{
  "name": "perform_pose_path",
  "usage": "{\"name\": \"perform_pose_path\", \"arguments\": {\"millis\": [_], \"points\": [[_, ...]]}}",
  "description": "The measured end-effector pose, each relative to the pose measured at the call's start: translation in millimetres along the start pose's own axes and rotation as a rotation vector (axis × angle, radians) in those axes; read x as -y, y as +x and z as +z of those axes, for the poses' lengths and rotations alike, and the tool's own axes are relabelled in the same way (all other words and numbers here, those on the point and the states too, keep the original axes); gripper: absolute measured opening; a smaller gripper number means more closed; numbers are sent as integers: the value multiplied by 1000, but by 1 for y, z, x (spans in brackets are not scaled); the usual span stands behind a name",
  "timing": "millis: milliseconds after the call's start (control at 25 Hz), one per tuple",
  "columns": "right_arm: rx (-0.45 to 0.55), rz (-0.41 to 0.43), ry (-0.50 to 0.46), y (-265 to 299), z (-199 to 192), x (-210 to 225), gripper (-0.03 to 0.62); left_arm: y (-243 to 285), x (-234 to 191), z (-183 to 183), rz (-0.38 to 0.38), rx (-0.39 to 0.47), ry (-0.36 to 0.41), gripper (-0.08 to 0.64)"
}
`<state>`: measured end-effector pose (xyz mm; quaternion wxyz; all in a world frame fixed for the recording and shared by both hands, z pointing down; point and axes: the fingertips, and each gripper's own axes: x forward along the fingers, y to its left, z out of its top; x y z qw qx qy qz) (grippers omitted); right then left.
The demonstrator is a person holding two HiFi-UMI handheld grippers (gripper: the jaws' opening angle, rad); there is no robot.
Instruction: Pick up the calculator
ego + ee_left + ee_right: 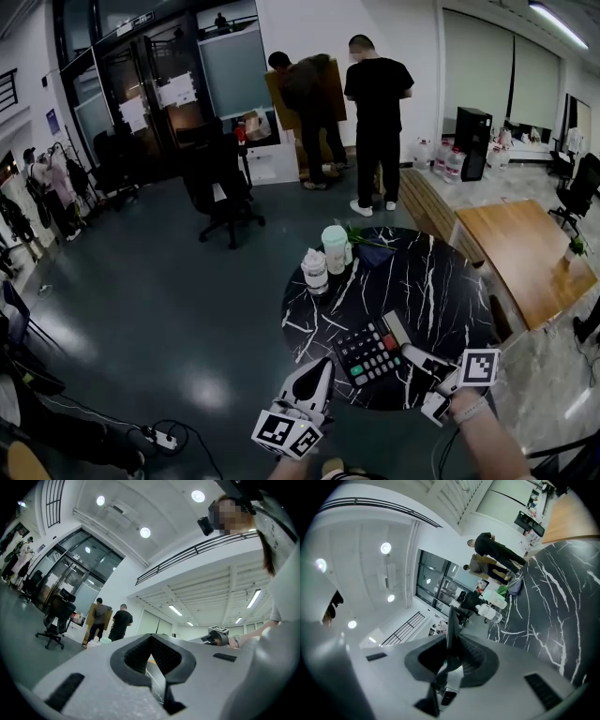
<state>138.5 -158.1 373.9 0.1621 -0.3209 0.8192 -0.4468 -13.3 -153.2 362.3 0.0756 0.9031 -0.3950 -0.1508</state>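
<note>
- Round black marble table (441,281) with white veins, on a grey office floor. Two people (375,112) stand at the far wall and an office chair (220,192) sits on the open floor.
- Calculator (367,353) is at the surface's near edge, keypad up, with its display end towards the right.
- Your right gripper (411,352) comes in over the near-right edge and meets the calculator's display end.
- In the right gripper view the calculator shows edge-on as a thin dark slab running straight out between the jaws. The jaws are narrow and clamped on it.
- Can't tell whether the calculator is clear of the surface or resting on it.
- Your left gripper (323,367) sits at the near-left edge, tips pointing onto the table, just beside the calculator's left side but apart from it.
- Left jaws are drawn together with nothing between them. Only a sliver of marble shows through the slit.
- White canister (315,270) and green-lidded tub (335,248) stand at the far-left edge, well apart from the calculator.
</note>
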Motion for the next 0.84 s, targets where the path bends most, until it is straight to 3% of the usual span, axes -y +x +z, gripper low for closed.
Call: {"name": "perform_pose_path", "arguments": {"millis": [560, 840], "points": [[0, -25, 20, -6, -4, 10, 58, 5, -6, -13, 1, -33, -24, 8], [-6, 1, 7, -3, -8, 1, 58, 0, -12, -10, 18, -37, -20, 8]]}}
